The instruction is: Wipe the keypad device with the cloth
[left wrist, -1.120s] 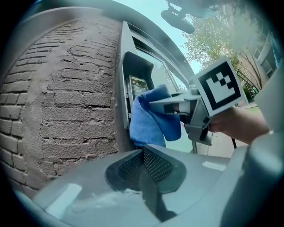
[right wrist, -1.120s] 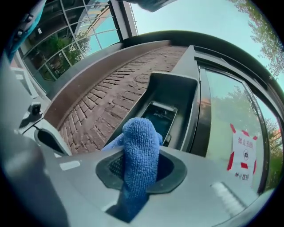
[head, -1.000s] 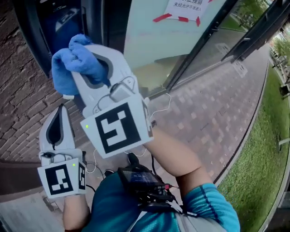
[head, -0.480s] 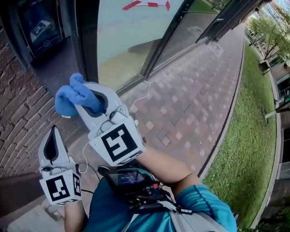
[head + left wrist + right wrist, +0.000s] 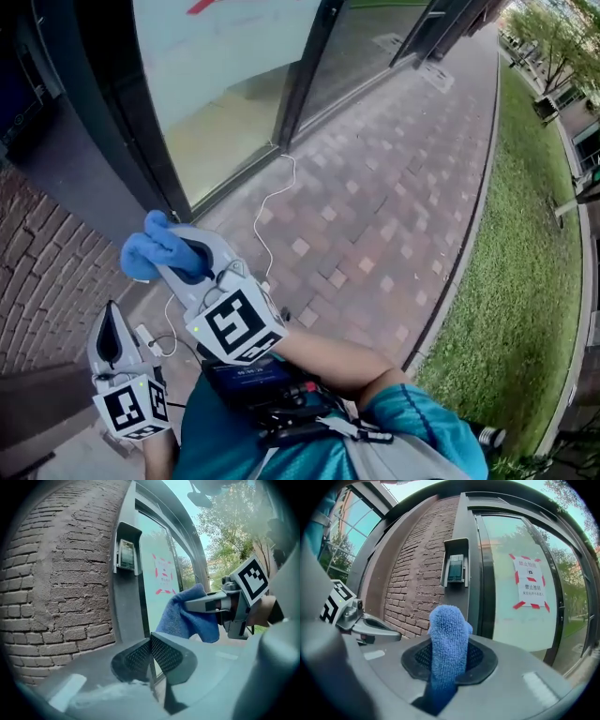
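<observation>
The keypad device (image 5: 455, 569) is a small screen unit in a grey hood on the dark door frame, also seen in the left gripper view (image 5: 126, 554). My right gripper (image 5: 449, 656) is shut on the blue cloth (image 5: 447, 639), which stands up between the jaws well short of the keypad. The head view shows that cloth (image 5: 152, 251) bunched at the right gripper's (image 5: 178, 255) tip, near the wall's foot. My left gripper (image 5: 150, 656) is shut with nothing in it, its pads touching. It hangs lower left (image 5: 111, 323), beside the cloth (image 5: 187, 616).
A brick wall (image 5: 56, 573) lies left of the frame. A glass door with a red-and-white notice (image 5: 529, 583) stands to the right. Below are brick paving (image 5: 375, 216), a grass strip (image 5: 511, 281) and a white cable (image 5: 272, 202). A small device (image 5: 248, 375) hangs on the person's chest.
The head view has swung away from the wall, so the keypad panel has left its top left. Both grippers sit lower and further from the frame. The cloth stays held.
</observation>
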Action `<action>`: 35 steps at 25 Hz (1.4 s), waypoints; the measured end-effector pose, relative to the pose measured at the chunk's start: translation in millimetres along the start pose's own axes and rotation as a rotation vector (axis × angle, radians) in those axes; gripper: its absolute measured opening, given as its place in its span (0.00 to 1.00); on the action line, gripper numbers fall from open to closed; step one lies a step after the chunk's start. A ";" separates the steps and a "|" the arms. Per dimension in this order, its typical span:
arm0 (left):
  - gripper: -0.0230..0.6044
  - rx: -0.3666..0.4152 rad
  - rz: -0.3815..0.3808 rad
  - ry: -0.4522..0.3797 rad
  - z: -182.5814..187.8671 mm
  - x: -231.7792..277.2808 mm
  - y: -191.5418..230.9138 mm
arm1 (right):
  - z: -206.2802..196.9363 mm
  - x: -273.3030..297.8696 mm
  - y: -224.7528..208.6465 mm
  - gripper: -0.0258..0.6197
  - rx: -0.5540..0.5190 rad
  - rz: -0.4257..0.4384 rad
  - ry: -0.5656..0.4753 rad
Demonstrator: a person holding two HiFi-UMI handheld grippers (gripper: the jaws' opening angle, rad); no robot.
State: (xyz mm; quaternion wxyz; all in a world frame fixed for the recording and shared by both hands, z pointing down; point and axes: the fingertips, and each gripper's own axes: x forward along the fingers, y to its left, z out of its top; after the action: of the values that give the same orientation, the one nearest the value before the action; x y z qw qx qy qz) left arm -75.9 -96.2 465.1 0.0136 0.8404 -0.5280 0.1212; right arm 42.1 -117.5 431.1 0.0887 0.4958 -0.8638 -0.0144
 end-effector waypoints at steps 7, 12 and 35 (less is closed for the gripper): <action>0.02 -0.009 0.066 0.054 -18.7 -27.2 -103.6 | -41.6 -86.4 -27.7 0.15 0.000 0.068 0.012; 0.02 -0.004 0.108 0.100 -19.1 -50.9 -162.8 | -59.8 -139.3 -38.5 0.15 0.039 0.123 0.026; 0.02 -0.082 0.216 0.058 -36.1 -168.9 -210.8 | -81.6 -259.9 36.9 0.15 0.067 0.205 0.074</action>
State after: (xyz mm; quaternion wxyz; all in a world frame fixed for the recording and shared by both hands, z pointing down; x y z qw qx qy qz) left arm 35.2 151.8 485.4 0.0500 0.7736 -0.6192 0.1247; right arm 152.3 129.6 479.4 0.1048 0.4078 -0.9061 0.0419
